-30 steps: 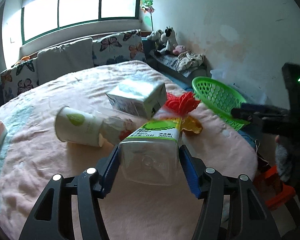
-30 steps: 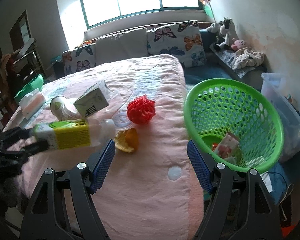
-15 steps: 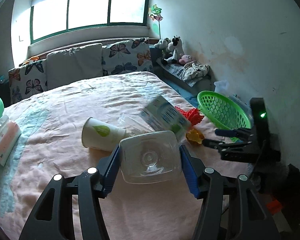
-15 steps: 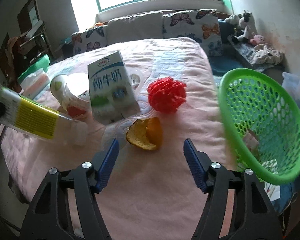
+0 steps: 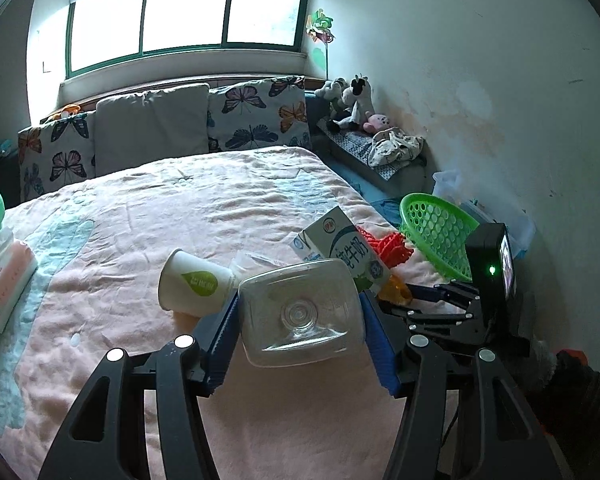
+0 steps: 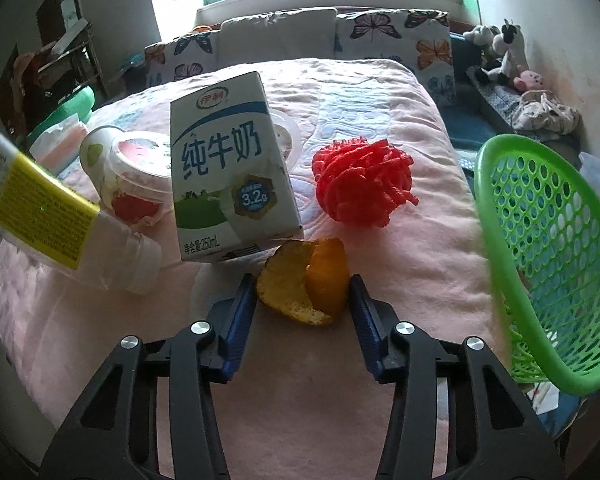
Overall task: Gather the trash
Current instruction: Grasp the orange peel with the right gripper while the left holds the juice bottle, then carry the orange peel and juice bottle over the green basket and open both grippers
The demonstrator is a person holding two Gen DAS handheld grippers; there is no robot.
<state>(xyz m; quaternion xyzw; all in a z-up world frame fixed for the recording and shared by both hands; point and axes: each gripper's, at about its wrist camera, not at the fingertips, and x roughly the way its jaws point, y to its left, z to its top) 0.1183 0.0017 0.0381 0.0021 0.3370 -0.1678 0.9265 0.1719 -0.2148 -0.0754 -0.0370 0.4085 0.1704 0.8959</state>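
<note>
My left gripper (image 5: pixel 298 306) is shut on a clear plastic bottle (image 5: pixel 300 320), whose base faces the camera; the right wrist view shows its yellow label (image 6: pixel 40 204) at the left. On the pink bed, an orange peel (image 6: pixel 300 280) lies between the pads of my right gripper (image 6: pixel 302 292). Its jaws are closing, and the blue pads touch the peel on both sides. Just behind the peel stands a white milk carton (image 6: pixel 228 168), with a red mesh ball (image 6: pixel 364 184) to its right. The green basket (image 6: pixel 548 248) hangs off the bed's right edge.
A paper cup (image 5: pixel 194 286) lies on its side left of the carton, beside a lidded plastic tub (image 6: pixel 140 168). A tissue pack (image 5: pixel 4 280) sits at the bed's left edge. Butterfly pillows (image 5: pixel 260 116) line the far end, and stuffed toys (image 5: pixel 352 100) stand by the wall.
My right gripper came forward and down over the orange peel and its jaws narrowed around it. The left gripper rose a little with the bottle, which now points away.
</note>
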